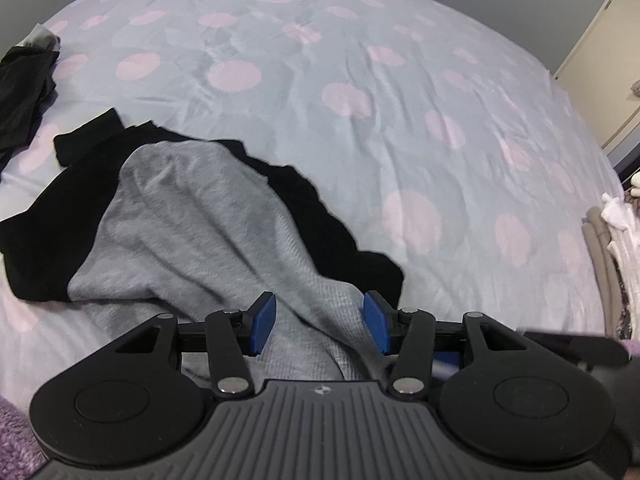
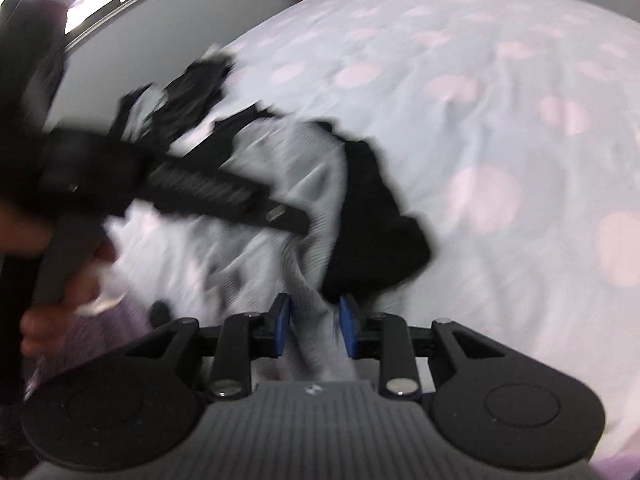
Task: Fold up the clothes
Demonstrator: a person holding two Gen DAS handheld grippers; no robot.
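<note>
A grey top with black sleeves (image 1: 192, 220) lies crumpled on the bed, and its near edge rises toward both grippers. In the left wrist view my left gripper (image 1: 320, 322) has its blue pads (image 1: 264, 324) set against a thick bunch of the grey cloth. In the blurred right wrist view the same top (image 2: 296, 160) runs down into my right gripper (image 2: 315, 326), where a narrow grey fold fills the gap between the pads. The left tool's body (image 2: 180, 184) crosses over the top from the left, held by a hand (image 2: 60, 300).
The bed cover (image 1: 400, 120) is pale blue with pink dots. A dark pile of clothes (image 1: 24, 88) lies at the far left of the bed. Stacked pale linens (image 1: 612, 248) sit at the right edge, and a cream door (image 1: 600, 40) stands beyond.
</note>
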